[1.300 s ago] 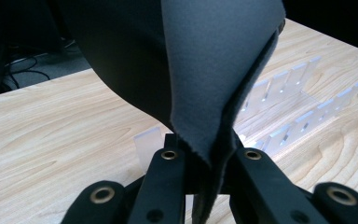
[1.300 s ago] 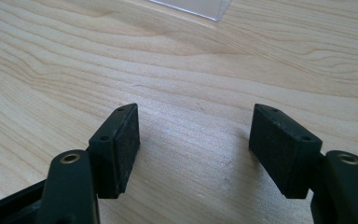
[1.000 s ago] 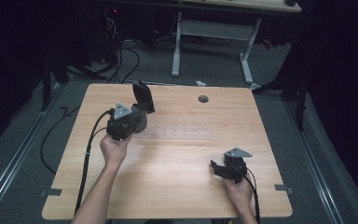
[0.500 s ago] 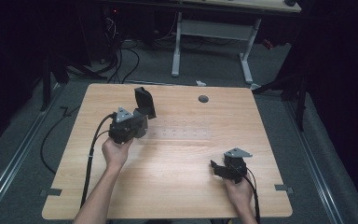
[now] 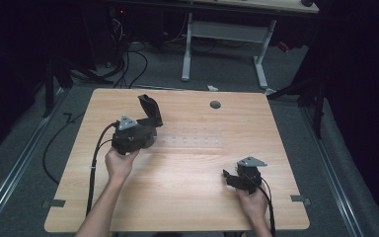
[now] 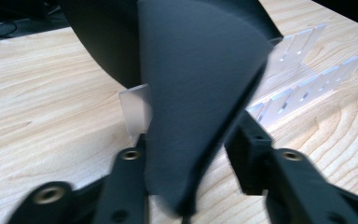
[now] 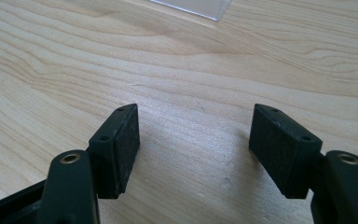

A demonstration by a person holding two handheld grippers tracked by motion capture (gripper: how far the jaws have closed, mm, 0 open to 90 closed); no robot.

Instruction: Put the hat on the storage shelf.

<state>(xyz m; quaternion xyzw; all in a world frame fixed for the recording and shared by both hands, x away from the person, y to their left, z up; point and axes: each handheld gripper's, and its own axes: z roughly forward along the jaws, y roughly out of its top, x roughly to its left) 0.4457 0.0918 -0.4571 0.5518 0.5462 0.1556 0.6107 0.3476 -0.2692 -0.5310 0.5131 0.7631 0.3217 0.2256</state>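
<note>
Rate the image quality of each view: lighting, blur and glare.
High view: lit wooden table, surroundings nearly black, slightly soft overall. Left gripper view: the dark wedge-shaped object between the jaws is close and blurred, as is the clear slotted acrylic rack behind it. Right gripper view: sharp black jaw pads and wood grain, with a mild sheen on the tabletop.

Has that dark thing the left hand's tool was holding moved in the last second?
Barely. The dark object stands about as far from the table's round hole as before. The left gripper has just been opening around it.
</note>
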